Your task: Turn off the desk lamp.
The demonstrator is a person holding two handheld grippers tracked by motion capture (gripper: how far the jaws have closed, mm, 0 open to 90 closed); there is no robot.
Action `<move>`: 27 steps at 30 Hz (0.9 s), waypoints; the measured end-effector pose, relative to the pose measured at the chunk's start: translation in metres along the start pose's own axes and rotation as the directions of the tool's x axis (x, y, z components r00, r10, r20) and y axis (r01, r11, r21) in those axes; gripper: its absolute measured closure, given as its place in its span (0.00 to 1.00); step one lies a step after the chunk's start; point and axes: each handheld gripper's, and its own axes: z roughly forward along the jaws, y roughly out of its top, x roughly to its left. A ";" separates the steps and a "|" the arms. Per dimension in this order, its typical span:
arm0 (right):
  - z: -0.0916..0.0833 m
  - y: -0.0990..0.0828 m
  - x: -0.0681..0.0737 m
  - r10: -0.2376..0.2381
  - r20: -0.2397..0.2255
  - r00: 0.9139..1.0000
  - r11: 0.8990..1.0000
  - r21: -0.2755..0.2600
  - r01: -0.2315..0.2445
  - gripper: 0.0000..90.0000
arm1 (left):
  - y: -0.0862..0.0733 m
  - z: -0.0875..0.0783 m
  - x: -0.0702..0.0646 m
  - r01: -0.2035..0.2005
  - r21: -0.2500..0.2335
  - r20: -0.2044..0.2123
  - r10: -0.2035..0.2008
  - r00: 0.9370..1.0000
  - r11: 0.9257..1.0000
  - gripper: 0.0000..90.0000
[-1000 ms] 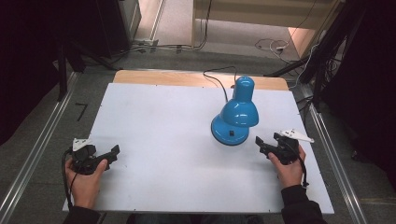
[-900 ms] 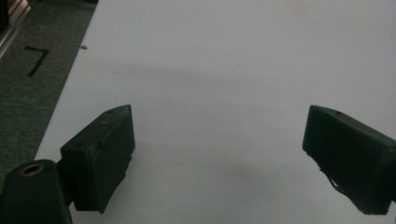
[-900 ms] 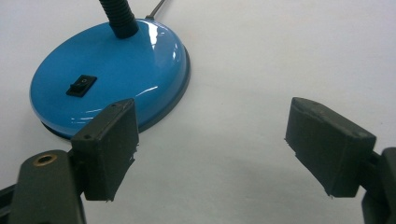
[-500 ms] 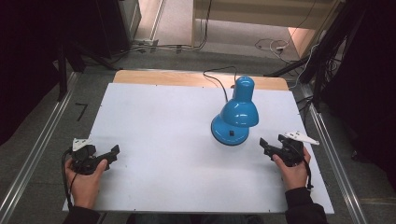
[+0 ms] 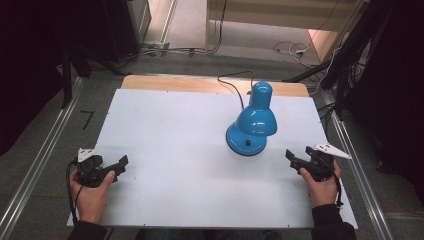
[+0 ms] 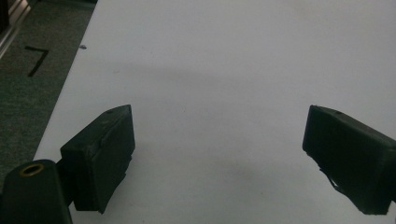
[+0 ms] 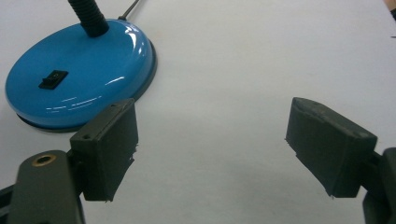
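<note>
A blue desk lamp (image 5: 252,122) stands on the white table (image 5: 175,130), right of the middle, its shade bent down over its round base (image 7: 79,77). The base carries a black rocker switch (image 7: 53,79). My right gripper (image 5: 291,159) rests at the table's right front, a short way right of the lamp base, open with nothing between its jaws; in the right gripper view (image 7: 210,149) the base lies ahead to the left. My left gripper (image 5: 121,164) sits at the left front, open and empty, over bare table in the left gripper view (image 6: 219,154).
The lamp's black cord (image 5: 230,85) runs off the far table edge. A wooden strip (image 5: 165,84) borders the far side. Metal rails (image 5: 45,150) flank the table on both sides. A black mark (image 6: 36,59) sits on the green floor at the left.
My right gripper has drawn back toward the table's right front, away from the lamp base. The left gripper and the lamp have stayed in place.
</note>
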 end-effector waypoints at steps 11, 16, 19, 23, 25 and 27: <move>-0.009 -0.004 -0.011 0.009 0.022 1.000 1.000 -0.001 -0.009 0.17 | 0.000 0.000 0.000 -0.001 0.000 0.000 0.001 1.000 1.000 0.11; -0.012 -0.006 -0.015 0.014 0.032 0.999 1.000 -0.002 -0.014 0.17 | 0.000 0.000 -0.001 -0.002 0.000 -0.001 0.002 1.000 1.000 0.11; -0.014 -0.007 -0.018 0.011 0.037 0.999 1.000 0.001 -0.011 0.17 | 0.000 0.000 -0.001 -0.002 0.002 -0.002 0.002 1.000 1.000 0.11; -0.017 -0.010 -0.022 0.014 0.048 0.999 1.000 0.002 -0.014 0.17 | 0.000 0.000 -0.001 -0.002 0.002 -0.003 0.002 1.000 1.000 0.11; -0.018 -0.010 -0.023 0.019 0.048 0.999 1.000 0.003 -0.020 0.17 | 0.000 0.000 -0.001 -0.003 0.003 -0.002 0.003 1.000 1.000 0.11; -0.020 -0.011 -0.025 0.022 0.054 0.998 1.000 0.004 -0.022 0.17 | 0.000 0.000 -0.001 -0.003 0.004 -0.003 0.003 1.000 1.000 0.11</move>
